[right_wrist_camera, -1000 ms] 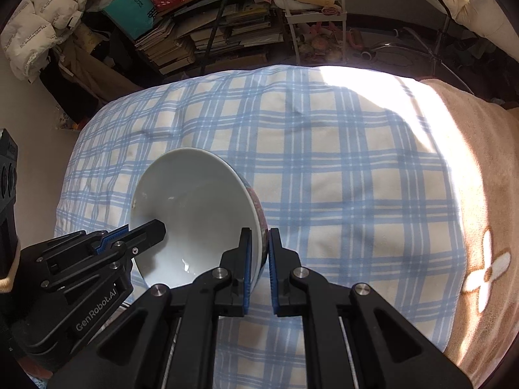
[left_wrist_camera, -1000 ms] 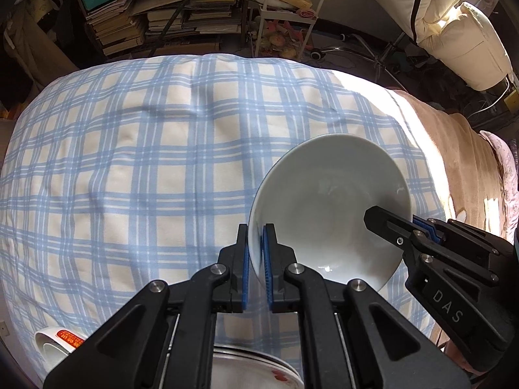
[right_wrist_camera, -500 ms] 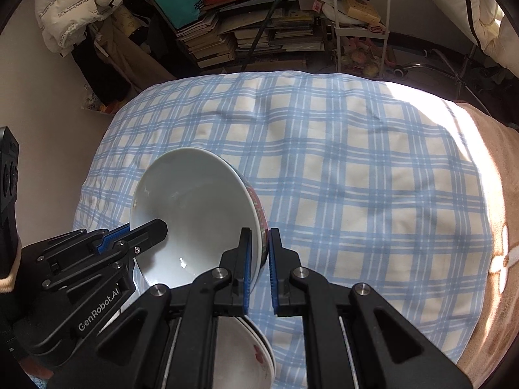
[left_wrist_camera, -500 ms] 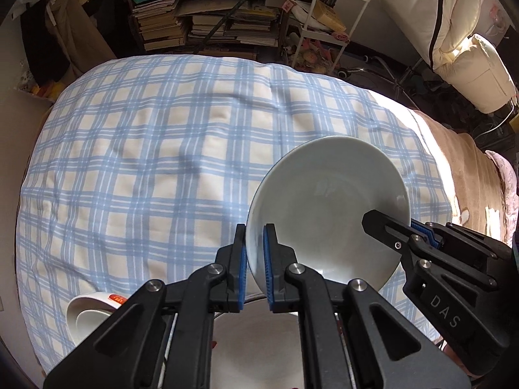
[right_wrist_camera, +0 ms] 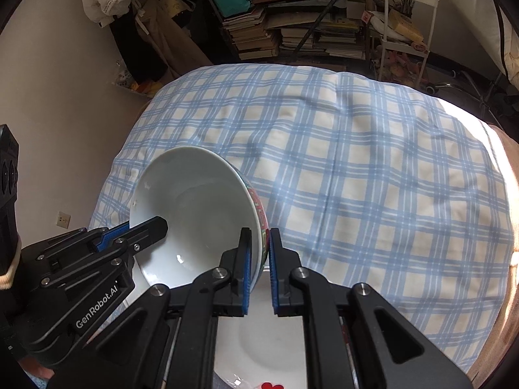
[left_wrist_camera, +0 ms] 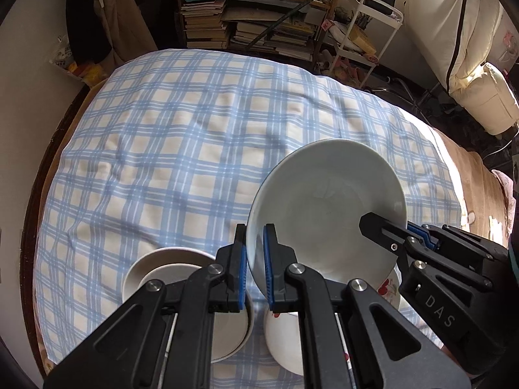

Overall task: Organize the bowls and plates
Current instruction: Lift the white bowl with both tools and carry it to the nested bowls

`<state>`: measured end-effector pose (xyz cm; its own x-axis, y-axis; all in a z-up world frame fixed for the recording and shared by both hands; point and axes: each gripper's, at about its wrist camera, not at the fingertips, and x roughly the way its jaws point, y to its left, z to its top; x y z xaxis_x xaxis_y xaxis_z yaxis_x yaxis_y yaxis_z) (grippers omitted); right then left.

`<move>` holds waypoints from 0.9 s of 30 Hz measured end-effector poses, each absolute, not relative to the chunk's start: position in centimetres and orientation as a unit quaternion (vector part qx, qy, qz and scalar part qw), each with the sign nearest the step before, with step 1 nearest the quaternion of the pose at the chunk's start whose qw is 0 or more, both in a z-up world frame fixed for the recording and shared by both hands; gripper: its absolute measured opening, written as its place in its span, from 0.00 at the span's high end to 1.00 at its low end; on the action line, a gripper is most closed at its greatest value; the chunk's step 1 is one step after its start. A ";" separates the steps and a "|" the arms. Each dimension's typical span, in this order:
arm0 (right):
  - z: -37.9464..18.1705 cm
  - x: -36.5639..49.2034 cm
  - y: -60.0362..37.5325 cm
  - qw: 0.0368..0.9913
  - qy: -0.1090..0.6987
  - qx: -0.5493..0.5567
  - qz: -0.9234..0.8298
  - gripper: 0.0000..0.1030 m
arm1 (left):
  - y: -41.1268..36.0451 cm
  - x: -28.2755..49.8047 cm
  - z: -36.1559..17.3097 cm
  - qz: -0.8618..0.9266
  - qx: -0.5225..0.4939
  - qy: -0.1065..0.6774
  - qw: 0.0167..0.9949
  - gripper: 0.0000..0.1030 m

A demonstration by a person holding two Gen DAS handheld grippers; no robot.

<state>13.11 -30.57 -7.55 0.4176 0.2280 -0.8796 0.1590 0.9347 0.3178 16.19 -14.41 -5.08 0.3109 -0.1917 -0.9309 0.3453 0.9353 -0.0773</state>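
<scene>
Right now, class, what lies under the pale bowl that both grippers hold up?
Under the pale bowl lies a white plate with red marks, on the checked cloth. The grippers cover most of it.

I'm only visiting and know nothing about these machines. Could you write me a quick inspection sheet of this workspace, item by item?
Surface: blue plaid cloth, wrinkled, over a soft top.
Job's things: large white bowl held tilted above the cloth; white plate with red print below it; small beige bowls nested beside that.
Clutter: nothing seen on the cloth.
Tongs: left tongs and right tongs each clamp the bowl's rim, on opposite sides.
Cables: nothing seen on the cloth.
Surroundings: stacked books, white cart.
</scene>
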 end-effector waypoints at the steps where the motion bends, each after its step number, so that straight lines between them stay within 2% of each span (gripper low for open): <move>1: -7.5 13.0 -30.0 0.823 0.538 0.180 0.023 0.90 | -13.8 16.0 -4.8 -0.163 0.069 0.561 0.809 0.92; 7: -7.2 11.9 -26.3 0.825 0.534 0.181 0.042 0.90 | -10.4 14.3 -4.2 -0.145 0.073 0.552 0.818 0.92; 27: -9.4 9.6 -18.8 0.822 0.538 0.168 0.080 0.89 | -3.1 11.7 -7.3 -0.108 0.059 0.568 0.813 0.92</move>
